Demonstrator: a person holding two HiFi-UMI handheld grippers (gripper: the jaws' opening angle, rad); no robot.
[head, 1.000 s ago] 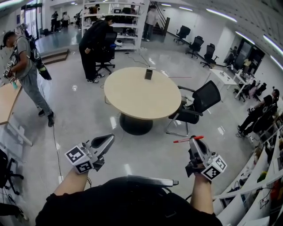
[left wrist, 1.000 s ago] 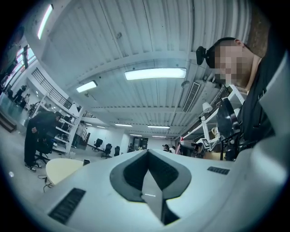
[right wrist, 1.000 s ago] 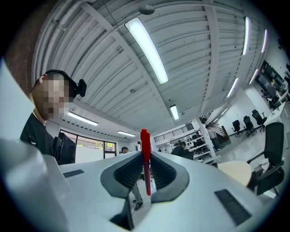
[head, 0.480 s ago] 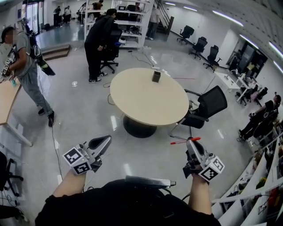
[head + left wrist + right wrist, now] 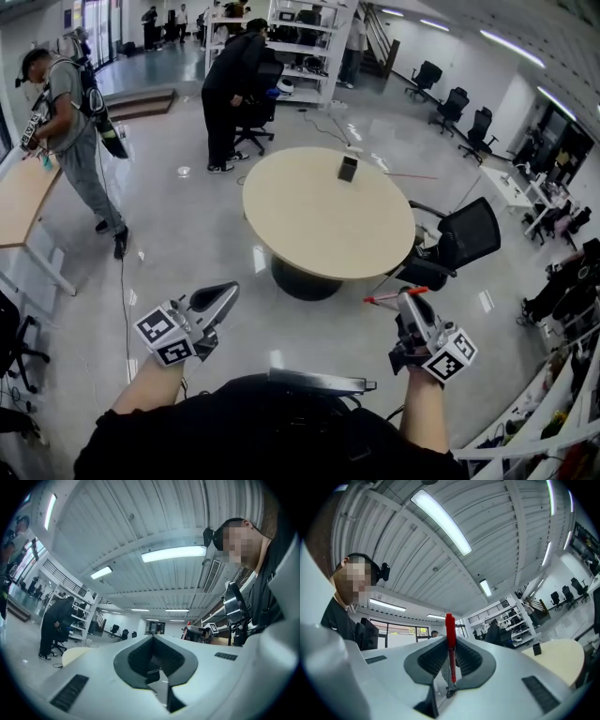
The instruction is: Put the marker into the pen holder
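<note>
Both forearms reach forward, low and near in the head view, over the floor and well short of the round table (image 5: 309, 225). The left gripper (image 5: 228, 293) points up and to the right, its fingers (image 5: 140, 656) clenched on nothing. The right gripper (image 5: 410, 298) tilts up, its fingers (image 5: 431, 660) clamping the red marker (image 5: 396, 297), which lies crosswise there. The right gripper view shows the marker upright between the pads. The black pen holder (image 5: 348, 169) stands on the table's far side.
</note>
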